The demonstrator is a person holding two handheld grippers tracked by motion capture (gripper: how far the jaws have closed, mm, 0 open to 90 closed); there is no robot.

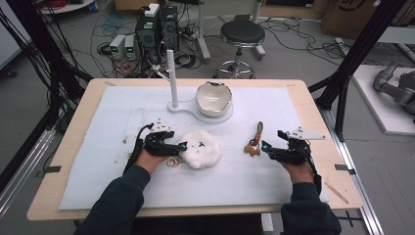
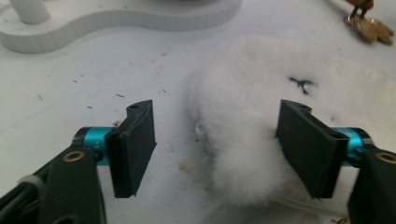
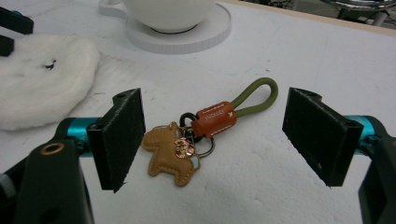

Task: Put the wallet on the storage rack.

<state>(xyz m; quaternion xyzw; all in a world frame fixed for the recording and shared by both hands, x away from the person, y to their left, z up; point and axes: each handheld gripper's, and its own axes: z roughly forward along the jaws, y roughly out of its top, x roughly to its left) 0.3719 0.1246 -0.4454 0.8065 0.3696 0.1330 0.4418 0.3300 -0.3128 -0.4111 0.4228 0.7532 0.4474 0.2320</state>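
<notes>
Forearms: two dark sleeves come in from the bottom edge of the high view, one hand on each gripper.
Left gripper: jaws spread wide and holding nothing; it sits at the left edge of the fluffy pouch, and in its own view the right jaw rests against the fluff while the left jaw stands over bare mat.
Right gripper: jaws parted wide and empty, standing either side of the keychain with a gap on both sides.
Keychain: lies flat on the mat, tan leather dog charm toward the gripper, orange leather tab and olive loop pointing away; well apart from the pouch.
Pouch: white, with a small dark stitched mark on top, lying near the middle of the mat; a small gold ring lies just beside its near-left edge.
Stand: white base with an upright post and a cracked-shell bowl, at the far side of the mat, apart from both grippers.
Mat: white foam covering most of the wooden table; wide bare stretches to the left, right and near edge.
Floor beyond: stool, cables and boxes past the table's far edge.
</notes>
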